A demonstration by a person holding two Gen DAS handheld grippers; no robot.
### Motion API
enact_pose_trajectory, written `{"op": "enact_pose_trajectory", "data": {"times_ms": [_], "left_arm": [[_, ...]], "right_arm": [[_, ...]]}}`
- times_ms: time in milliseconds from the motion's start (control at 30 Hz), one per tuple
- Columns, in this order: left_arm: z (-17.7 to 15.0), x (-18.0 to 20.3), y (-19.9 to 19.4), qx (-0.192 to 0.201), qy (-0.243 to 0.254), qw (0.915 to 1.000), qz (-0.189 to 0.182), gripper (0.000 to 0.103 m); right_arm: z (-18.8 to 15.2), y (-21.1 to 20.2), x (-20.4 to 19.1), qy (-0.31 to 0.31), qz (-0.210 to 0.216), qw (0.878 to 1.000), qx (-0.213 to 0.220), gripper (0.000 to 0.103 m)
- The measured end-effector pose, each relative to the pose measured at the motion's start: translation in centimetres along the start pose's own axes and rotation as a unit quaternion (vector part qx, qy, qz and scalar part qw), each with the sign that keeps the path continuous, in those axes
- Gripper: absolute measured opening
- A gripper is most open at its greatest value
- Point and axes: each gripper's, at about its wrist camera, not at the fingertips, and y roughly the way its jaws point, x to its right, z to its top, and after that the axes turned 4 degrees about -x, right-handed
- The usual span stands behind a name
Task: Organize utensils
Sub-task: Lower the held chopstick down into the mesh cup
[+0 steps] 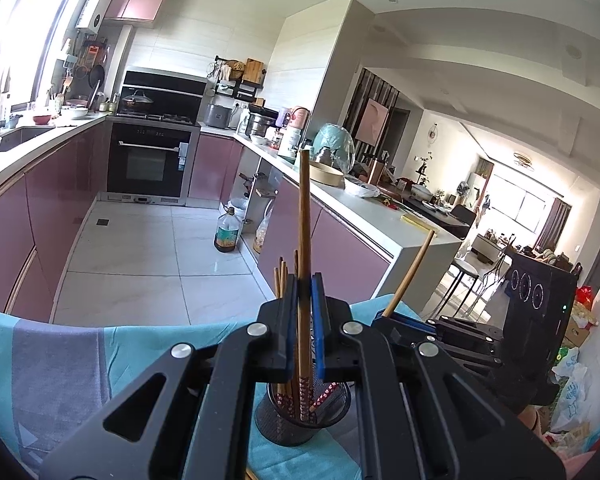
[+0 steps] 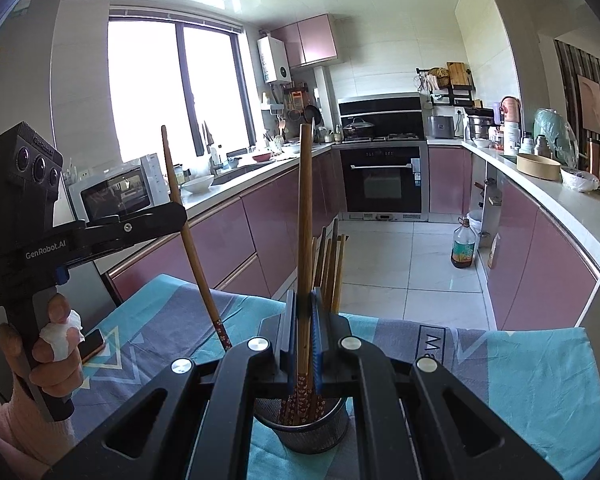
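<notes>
Kitchen with pink cabinets; work surface (image 2: 540, 380) in foreground covered by a blue and grey patterned cloth (image 1: 60, 360).

Left gripper (image 1: 305, 300): jaws together, clamped on one wooden chopstick (image 1: 304, 220). Chopstick stands close to upright, plain end up, patterned red end down at the cup mouth. In the right wrist view the same gripper (image 2: 180, 212) comes in from the left edge, a hand (image 2: 56, 344) round its handle with a white wrap on one finger; there its chopstick (image 2: 188, 232) leans, patterned tip low over the cloth.

Right gripper (image 2: 304, 308): jaws together, clamped on a second chopstick (image 2: 305, 220), near upright, patterned end down inside the cup. In the left wrist view this gripper (image 1: 388, 316) sits just right of the left one, its chopstick (image 1: 412, 272) slanting up to the right.

Black mesh cup (image 2: 312, 428) stands on the cloth directly under the right gripper. It holds several more chopsticks (image 2: 328, 268), their plain ends rising behind the jaws.
</notes>
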Motion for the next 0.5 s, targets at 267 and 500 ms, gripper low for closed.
{"op": "enact_pose_trajectory", "data": {"times_ms": [267, 500], "left_arm": [[0.0, -0.5, 0.7, -0.019, 0.010, 0.9998, 0.002, 0.007], [-0.6, -0.5, 2.1, -0.056, 0.023, 0.9981, 0.010, 0.007]], "right_arm": [[-0.2, 0.0, 0.2, 0.000, -0.001, 1.000, -0.006, 0.005], [-0.6, 0.5, 0.2, -0.001, -0.001, 1.000, -0.017, 0.005]]}}
